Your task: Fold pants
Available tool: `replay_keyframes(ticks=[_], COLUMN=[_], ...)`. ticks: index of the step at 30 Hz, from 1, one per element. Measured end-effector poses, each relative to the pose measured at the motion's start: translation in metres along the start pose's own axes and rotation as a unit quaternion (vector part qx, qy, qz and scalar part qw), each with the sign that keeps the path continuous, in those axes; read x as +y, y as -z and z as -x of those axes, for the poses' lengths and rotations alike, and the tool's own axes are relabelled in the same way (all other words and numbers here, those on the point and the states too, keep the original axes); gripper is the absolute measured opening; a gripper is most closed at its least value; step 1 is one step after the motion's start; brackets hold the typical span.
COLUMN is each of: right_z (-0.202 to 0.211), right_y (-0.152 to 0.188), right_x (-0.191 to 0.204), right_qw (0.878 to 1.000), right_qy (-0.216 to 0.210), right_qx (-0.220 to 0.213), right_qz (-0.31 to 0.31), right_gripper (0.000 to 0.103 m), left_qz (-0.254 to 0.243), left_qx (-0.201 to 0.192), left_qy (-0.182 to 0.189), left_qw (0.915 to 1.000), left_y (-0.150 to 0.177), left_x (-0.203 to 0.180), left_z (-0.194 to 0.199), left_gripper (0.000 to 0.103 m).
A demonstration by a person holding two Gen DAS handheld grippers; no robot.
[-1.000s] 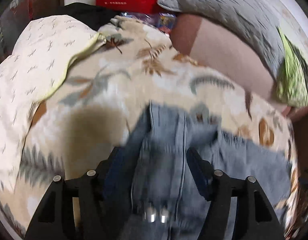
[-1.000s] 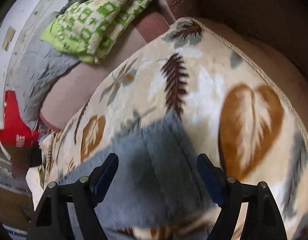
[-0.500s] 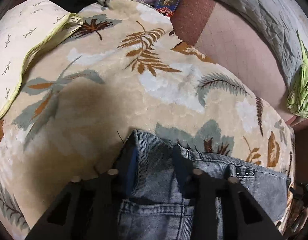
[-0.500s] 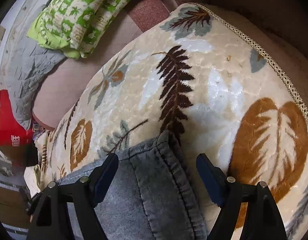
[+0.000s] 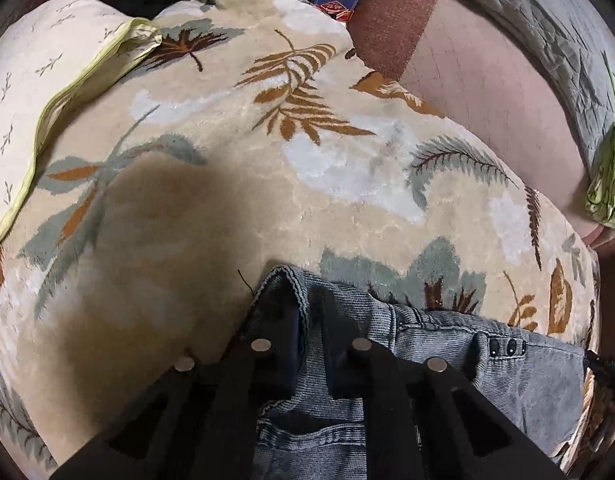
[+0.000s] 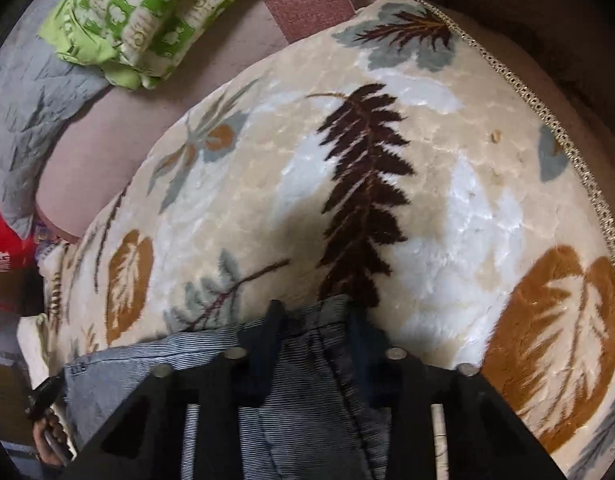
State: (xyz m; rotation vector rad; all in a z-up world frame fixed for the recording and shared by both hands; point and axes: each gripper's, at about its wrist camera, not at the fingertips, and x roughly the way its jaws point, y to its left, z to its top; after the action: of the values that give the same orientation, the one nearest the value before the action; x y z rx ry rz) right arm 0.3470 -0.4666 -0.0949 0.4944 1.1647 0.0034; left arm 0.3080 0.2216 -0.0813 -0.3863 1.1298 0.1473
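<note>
I hold the grey-blue denim pants (image 5: 435,344), which lie on the leaf-patterned plush blanket (image 5: 235,184); left tongs (image 5: 307,312) and right tongs (image 6: 317,320) each pinch a top corner. To fold well, I should keep both corners level and the edge taut, then lay them down together.

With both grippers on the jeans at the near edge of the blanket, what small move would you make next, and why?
Probably lift both together: the left gripper and right gripper each pinch a corner of the jeans, which lie bunched on the blanket.
</note>
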Motion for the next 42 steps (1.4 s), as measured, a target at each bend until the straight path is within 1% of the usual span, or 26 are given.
replay_keyframes(ticks=[1,6,7,10,13,15,17,19,21,27,31,32,35,38,39,40,41,42], right_z=[0.000,0.002,0.002,-0.002,-0.004,-0.001,0.001,0.011,0.025,0.075,0.116,0.126,0.164,0.200,0.213,0.225,0.237,0.241], right_y=[0.000,0.000,-0.001,-0.003,-0.004,-0.004,-0.002,0.001,0.002,0.013,0.027,0.032,0.054,0.087,0.102,0.118,0.140,0.155], right_x=[-0.001,-0.003,-0.004,-0.009,-0.005,-0.004,0.000,0.004,0.007,0.021,0.030,0.029,0.030,0.025,0.021,0.016,0.009,0.004], right_qw=[1.000,1.000,1.000,1.000,1.000,1.000,1.000,1.000,1.000,0.998,0.995,0.994,0.991,0.987,0.986,0.984,0.982,0.982], right_qy=[0.007,0.004,0.002,-0.011,-0.002,0.005,0.011,0.011,0.004,-0.021,-0.038,-0.041,-0.056,-0.071,-0.078,-0.085,-0.094,-0.096], right_qx=[0.002,0.002,0.004,0.013,0.014,0.008,0.004,-0.010,-0.026,-0.064,-0.089,-0.096,-0.120,-0.141,-0.147,-0.153,-0.159,-0.159], right_qz=[0.004,0.010,0.008,-0.013,0.002,0.002,0.010,0.014,0.013,0.012,0.013,0.012,0.014,0.024,0.027,0.030,0.034,0.036], right_gripper=[0.019,0.019,0.020,0.026,0.025,0.020,0.017,0.017,0.017,0.016,0.016,0.016,0.016,0.016,0.016,0.016,0.016,0.016], left_qz=[-0.002,-0.018,-0.022,-0.020,-0.002,-0.005,-0.015,-0.011,-0.007,-0.006,-0.001,-0.007,-0.018,-0.027,-0.028,-0.033,-0.037,-0.040], left_qx=[0.000,-0.001,0.000,0.005,0.004,0.001,-0.006,-0.018,-0.031,-0.068,-0.090,-0.097,-0.113,-0.133,-0.138,-0.144,-0.146,-0.143], left_qy=[-0.003,-0.015,-0.018,-0.008,0.002,-0.004,-0.012,-0.012,-0.002,0.034,0.061,0.068,0.088,0.109,0.116,0.125,0.128,0.132], left_qw=[1.0000,0.9997,0.9996,0.9997,1.0000,1.0000,0.9998,0.9997,0.9995,0.9971,0.9941,0.9930,0.9896,0.9847,0.9832,0.9810,0.9803,0.9800], left_y=[-0.001,-0.001,-0.001,-0.003,-0.005,-0.005,-0.003,-0.002,-0.001,0.010,0.027,0.034,0.060,0.093,0.104,0.122,0.136,0.151], left_x=[0.000,-0.006,-0.007,-0.006,-0.001,-0.004,-0.008,-0.009,-0.009,-0.006,-0.001,0.000,0.008,0.024,0.030,0.038,0.045,0.052], left_z=[-0.001,-0.001,-0.001,-0.003,-0.005,-0.005,-0.001,0.007,0.022,0.084,0.129,0.141,0.176,0.215,0.225,0.238,0.246,0.250], left_gripper=[0.004,0.003,0.003,0.003,0.003,0.003,0.002,0.002,0.002,0.002,0.002,0.002,0.002,0.002,0.002,0.002,0.002,0.003])
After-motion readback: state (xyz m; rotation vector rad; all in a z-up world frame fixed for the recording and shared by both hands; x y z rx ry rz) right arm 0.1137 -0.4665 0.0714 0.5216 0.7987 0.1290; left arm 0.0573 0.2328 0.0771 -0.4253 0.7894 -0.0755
